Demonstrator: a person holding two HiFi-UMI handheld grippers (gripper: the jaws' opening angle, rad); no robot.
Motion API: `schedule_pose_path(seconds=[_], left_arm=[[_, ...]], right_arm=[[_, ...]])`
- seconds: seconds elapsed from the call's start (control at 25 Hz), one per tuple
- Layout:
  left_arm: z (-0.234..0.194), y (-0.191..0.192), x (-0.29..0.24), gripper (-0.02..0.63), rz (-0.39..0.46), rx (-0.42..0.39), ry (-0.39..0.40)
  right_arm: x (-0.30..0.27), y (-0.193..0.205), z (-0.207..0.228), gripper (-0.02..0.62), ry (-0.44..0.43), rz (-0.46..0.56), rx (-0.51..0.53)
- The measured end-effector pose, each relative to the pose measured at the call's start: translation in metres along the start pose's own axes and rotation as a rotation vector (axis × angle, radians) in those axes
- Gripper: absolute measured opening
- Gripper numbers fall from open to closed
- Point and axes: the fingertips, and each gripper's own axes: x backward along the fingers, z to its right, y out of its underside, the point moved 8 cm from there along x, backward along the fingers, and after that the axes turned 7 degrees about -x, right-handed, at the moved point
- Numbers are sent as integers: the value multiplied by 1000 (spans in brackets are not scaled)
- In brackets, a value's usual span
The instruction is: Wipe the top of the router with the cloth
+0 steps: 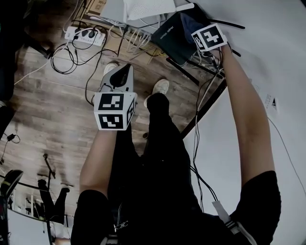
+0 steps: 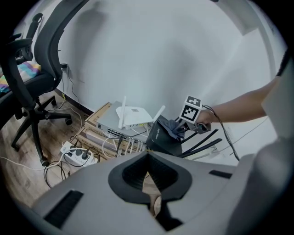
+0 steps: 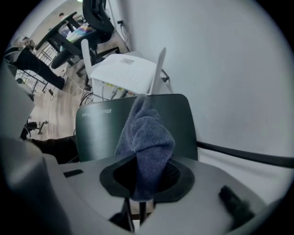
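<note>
A black router [image 1: 172,37] stands by the white wall, and its dark top fills the middle of the right gripper view [image 3: 98,133]. A blue-grey cloth [image 3: 146,137] lies bunched on that top. My right gripper [image 3: 145,172] is shut on the cloth, which hides its fingertips. From the head view the right gripper [image 1: 197,32] sits over the router's far end with the cloth [image 1: 190,23] under it. My left gripper [image 1: 123,72] hangs shut and empty over the floor, well short of the router [image 2: 163,137]. Its jaws [image 2: 148,158] meet at the tip.
A white router [image 1: 143,7] with upright antennas rests on stacked boxes [image 2: 103,126] behind the black one. A power strip [image 1: 85,34] and tangled cables lie on the wood floor. An office chair [image 2: 32,78] stands left. The person's legs and shoes [image 1: 160,87] are below.
</note>
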Motion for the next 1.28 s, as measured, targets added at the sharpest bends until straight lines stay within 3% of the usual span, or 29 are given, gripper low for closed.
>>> schedule_pose_path(seconds=[0.24, 0.6, 0.72, 0.88, 1.08, 1.28], left_arm=[[2, 3, 1, 5, 12, 7, 3], [10, 8, 12, 5, 28, 2, -9], [10, 11, 20, 5, 39, 15, -22], [9, 15, 31, 5, 55, 26, -55], [21, 11, 41, 5, 79, 49, -77], [39, -8, 60, 5, 115, 30, -95]], right_arm=[[1, 9, -26, 87, -62, -79, 133], [0, 23, -58, 87, -271, -214, 178], [4, 29, -61, 89, -263, -229, 189], [16, 26, -55, 89, -206, -195, 208], [28, 30, -54, 87, -251, -158, 122], [76, 19, -45, 87, -184, 72, 132]])
